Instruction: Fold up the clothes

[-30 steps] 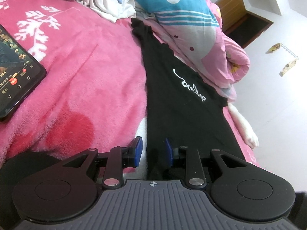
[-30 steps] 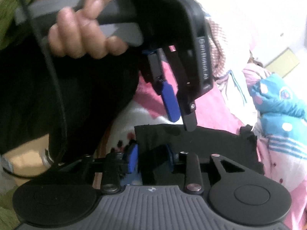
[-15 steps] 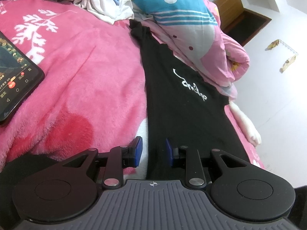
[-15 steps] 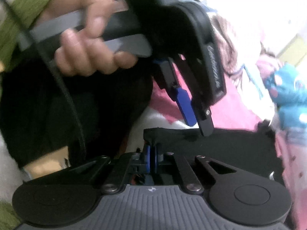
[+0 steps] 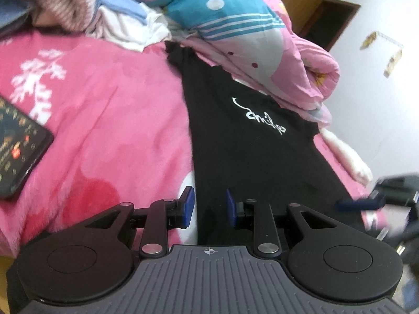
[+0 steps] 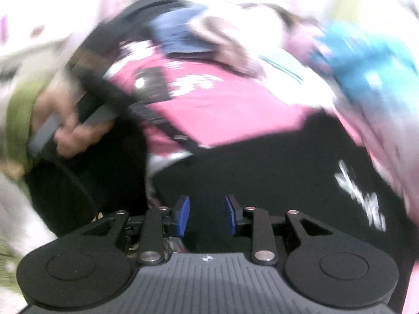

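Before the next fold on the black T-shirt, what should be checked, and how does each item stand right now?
1. Left gripper open at the hem: ok.
2. Right gripper open, holding nothing: ok.
3. Black T-shirt lying flat, print up: ok.
4. Far sleeve clear of the quilt: not ok, the quilt lies against it.
5. Phone off the shirt: ok.
6. Right wrist view steady: not ok, blurred.

Far left of the tongs, a dark phone (image 5: 18, 154) with lit screen, flat on the pink blanket (image 5: 110, 120). Ahead, a rolled blue-and-pink quilt (image 5: 243, 36); left of it, crumpled white cloth (image 5: 131, 28). Far right, a wooden cabinet (image 5: 322, 7).
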Demonstrator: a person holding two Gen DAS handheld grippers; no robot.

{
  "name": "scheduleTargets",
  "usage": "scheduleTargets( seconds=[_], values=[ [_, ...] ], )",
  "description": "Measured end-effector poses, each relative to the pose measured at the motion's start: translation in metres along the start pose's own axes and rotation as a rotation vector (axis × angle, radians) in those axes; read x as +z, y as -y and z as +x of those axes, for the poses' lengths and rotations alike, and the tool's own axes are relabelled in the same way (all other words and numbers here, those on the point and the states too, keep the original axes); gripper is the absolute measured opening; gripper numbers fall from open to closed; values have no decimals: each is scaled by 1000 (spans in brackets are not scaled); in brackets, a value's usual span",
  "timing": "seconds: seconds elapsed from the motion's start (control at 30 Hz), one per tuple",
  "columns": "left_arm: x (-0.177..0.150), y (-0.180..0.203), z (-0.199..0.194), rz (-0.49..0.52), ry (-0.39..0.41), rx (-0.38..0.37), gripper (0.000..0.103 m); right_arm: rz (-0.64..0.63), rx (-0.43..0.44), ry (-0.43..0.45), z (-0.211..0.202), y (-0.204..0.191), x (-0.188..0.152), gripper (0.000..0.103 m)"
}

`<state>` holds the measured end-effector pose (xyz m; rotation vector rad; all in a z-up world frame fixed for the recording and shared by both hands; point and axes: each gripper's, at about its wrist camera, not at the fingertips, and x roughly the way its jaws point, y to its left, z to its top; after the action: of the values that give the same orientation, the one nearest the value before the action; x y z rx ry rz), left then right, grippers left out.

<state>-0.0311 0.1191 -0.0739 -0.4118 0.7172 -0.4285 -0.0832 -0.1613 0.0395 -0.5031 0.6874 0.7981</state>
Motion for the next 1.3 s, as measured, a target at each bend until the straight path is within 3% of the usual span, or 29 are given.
scheduleTargets(
  seconds=[0.1, 0.2, 0.5, 0.73, 0.87, 0.93, 0.97, 1.1, 1.3],
  values=[
    [-1, 7, 2, 42, -1, 14, 26, 171, -10, -39, -28, 44, -8, 32],
    [-2, 8, 5, 54, -15, 19, 26, 188, -75, -86, -24, 47, -27, 32],
    [-2, 11, 10, 64, -54, 62, 26, -398, -264, -147, 33, -59, -66, 32],
    [-1, 14, 12, 64, -61, 79, 26, -604, -316, -135, 55, -82, -83, 32],
    [-1, 16, 13, 68, -65, 84, 26, -629, -367, -135, 64, -79, -89, 27],
    [-1, 16, 13, 68, -66, 86, 26, -603, -352, -131, 61, -77, -87, 5],
    [-1, 16, 13, 68, -67, 86, 26, -588, -335, -133, 59, -75, -86, 1],
    [-1, 17, 13, 66, -67, 90, 26, -535, -272, -143, 54, -69, -83, 1],
    [-1, 16, 14, 58, -65, 91, 26, -519, -244, -155, 58, -72, -86, 1]
  ],
)
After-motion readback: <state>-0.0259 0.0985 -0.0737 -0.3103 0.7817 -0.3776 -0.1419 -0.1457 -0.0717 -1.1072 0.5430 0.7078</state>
